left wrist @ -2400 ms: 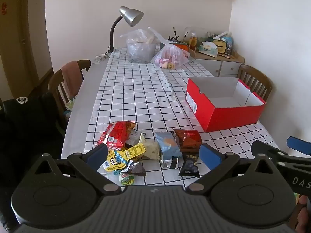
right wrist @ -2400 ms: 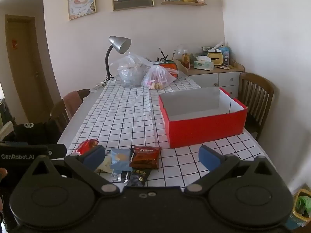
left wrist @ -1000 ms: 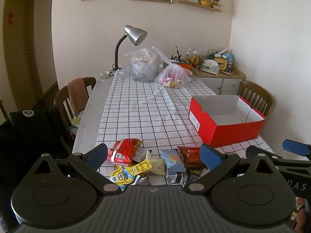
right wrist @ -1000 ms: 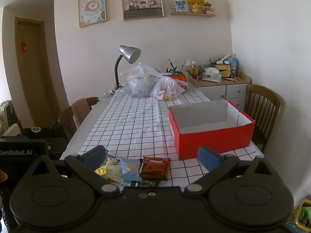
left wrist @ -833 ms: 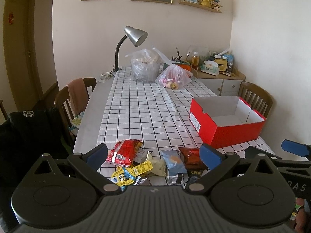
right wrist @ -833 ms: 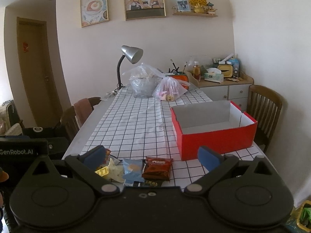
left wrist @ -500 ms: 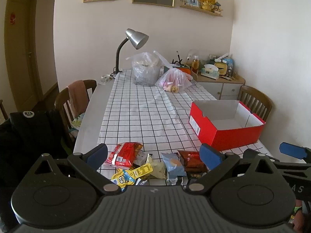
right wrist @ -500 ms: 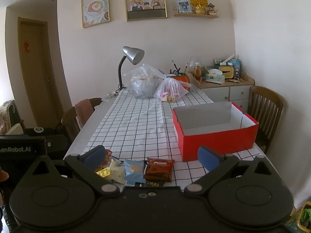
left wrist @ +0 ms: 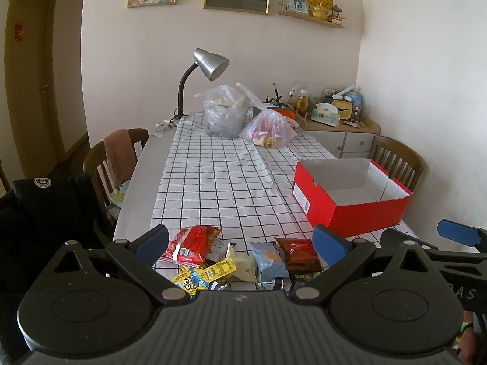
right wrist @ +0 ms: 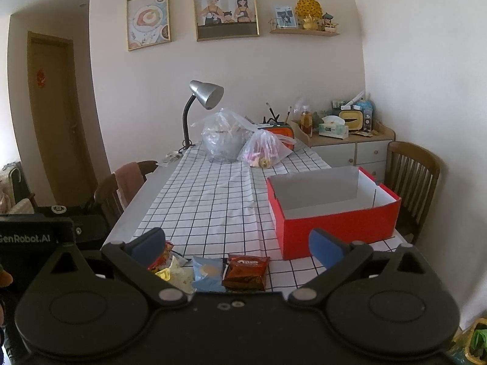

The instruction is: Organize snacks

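Observation:
Several snack packets lie in a heap at the near table edge: a red packet [left wrist: 192,241], a yellow cartoon packet [left wrist: 203,274], a light blue packet [left wrist: 268,258] [right wrist: 208,273] and a brown packet [left wrist: 299,251] [right wrist: 246,271]. An empty red box [left wrist: 350,200] [right wrist: 333,213] with a white inside stands to their right. My left gripper [left wrist: 240,240] hovers open just short of the heap, holding nothing. My right gripper [right wrist: 237,243] is open too, above the blue and brown packets, with the box close to its right finger.
A checked cloth covers the grey table [left wrist: 137,182]. At the far end stand a desk lamp [left wrist: 204,70] and two plastic bags [left wrist: 243,118]. Wooden chairs [left wrist: 115,158] [right wrist: 411,179] flank the table. A black jacket [left wrist: 45,213] hangs at left.
Both grippers have drawn back and tilted upward, so the snack heap sits lower in both views and more of the wall shows. Both stay open.

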The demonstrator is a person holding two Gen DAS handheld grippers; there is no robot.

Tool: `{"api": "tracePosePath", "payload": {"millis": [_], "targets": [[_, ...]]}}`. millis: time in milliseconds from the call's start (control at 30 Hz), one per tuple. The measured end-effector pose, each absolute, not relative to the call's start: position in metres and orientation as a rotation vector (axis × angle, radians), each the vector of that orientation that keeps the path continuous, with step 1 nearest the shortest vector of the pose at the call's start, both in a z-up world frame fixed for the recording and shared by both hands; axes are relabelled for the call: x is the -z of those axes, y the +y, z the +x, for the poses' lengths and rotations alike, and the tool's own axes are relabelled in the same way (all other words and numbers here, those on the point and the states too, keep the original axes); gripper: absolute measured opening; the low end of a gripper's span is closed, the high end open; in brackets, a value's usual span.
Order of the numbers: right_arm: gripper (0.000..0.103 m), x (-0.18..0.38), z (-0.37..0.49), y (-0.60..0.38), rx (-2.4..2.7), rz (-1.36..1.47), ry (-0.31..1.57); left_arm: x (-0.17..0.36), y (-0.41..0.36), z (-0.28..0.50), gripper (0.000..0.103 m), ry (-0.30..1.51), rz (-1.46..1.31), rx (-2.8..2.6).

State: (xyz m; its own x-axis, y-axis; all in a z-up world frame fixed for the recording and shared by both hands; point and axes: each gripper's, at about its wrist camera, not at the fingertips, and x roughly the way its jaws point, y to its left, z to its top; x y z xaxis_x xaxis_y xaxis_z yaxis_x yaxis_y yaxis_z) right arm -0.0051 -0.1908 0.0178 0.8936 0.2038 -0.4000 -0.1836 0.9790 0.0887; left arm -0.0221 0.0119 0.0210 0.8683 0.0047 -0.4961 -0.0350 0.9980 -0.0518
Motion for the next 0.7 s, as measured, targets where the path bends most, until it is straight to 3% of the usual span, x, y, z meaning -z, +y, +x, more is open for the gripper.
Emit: {"api": "tracePosePath", "payload": {"millis": [700], "targets": [[0.098,-0.011,0.012,-0.18,-0.234,0.03,0.477,-0.005,0.022,-0.005,0.101,0.587,-0.084,-0.027]]}}
